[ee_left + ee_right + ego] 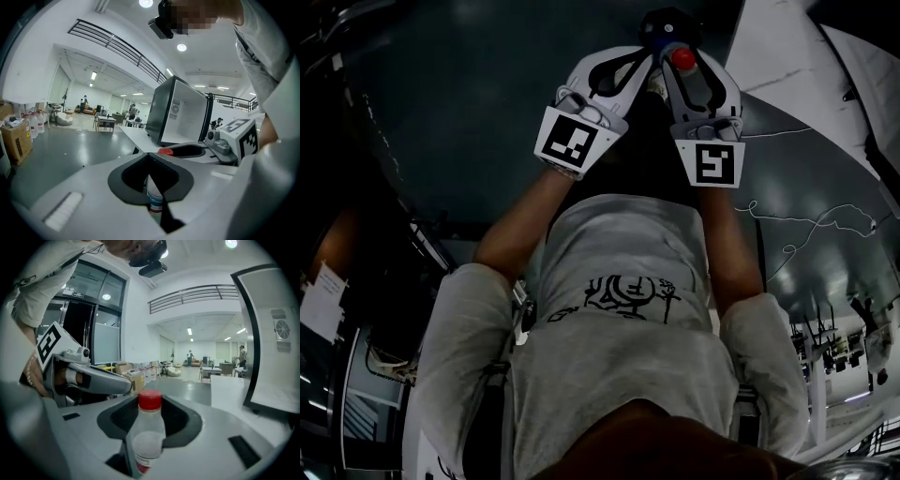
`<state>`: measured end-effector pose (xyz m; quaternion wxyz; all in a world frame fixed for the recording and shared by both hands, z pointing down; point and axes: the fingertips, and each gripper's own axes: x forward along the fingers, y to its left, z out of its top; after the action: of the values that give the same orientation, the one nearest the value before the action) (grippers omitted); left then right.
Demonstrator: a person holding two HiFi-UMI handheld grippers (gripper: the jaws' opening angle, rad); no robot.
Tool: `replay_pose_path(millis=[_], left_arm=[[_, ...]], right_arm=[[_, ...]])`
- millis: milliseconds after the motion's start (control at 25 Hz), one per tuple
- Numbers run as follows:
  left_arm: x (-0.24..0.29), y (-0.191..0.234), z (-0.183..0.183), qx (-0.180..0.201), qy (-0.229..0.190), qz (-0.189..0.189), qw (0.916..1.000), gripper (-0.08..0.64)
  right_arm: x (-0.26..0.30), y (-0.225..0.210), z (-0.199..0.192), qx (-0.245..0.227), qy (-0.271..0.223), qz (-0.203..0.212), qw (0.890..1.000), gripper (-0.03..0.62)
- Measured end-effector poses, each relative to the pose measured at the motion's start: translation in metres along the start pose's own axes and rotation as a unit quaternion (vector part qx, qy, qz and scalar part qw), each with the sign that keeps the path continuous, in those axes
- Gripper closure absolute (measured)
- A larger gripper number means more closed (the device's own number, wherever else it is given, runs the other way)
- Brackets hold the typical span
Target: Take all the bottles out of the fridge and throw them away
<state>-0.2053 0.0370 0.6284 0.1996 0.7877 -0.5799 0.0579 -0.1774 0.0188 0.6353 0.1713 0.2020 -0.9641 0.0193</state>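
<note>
Ahead-left of my left gripper (151, 173) the floor (61, 154) lies open; the fridge (180, 112) blocks ahead-right.

The bottle (146, 437) in the right gripper (150, 420) was clear, smooth plastic with a glossy red cap (150, 399). That gripper's shell looked matt grey plastic. At nine o'clock, the floor (61, 154) shone glossy beside a dull brown cardboard box (16, 140). The shirt (619, 375) was soft grey cloth.
</note>
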Motion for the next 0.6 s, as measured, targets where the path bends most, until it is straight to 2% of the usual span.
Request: replay_pose_path(millis=[600], left_arm=[[0.033,0.021,-0.067,0.003,0.021,0.014,0.9997,0.551]], right_arm=[[0.028,-0.009,-0.077,0.009,0.005,-0.029,1.000,0.437]])
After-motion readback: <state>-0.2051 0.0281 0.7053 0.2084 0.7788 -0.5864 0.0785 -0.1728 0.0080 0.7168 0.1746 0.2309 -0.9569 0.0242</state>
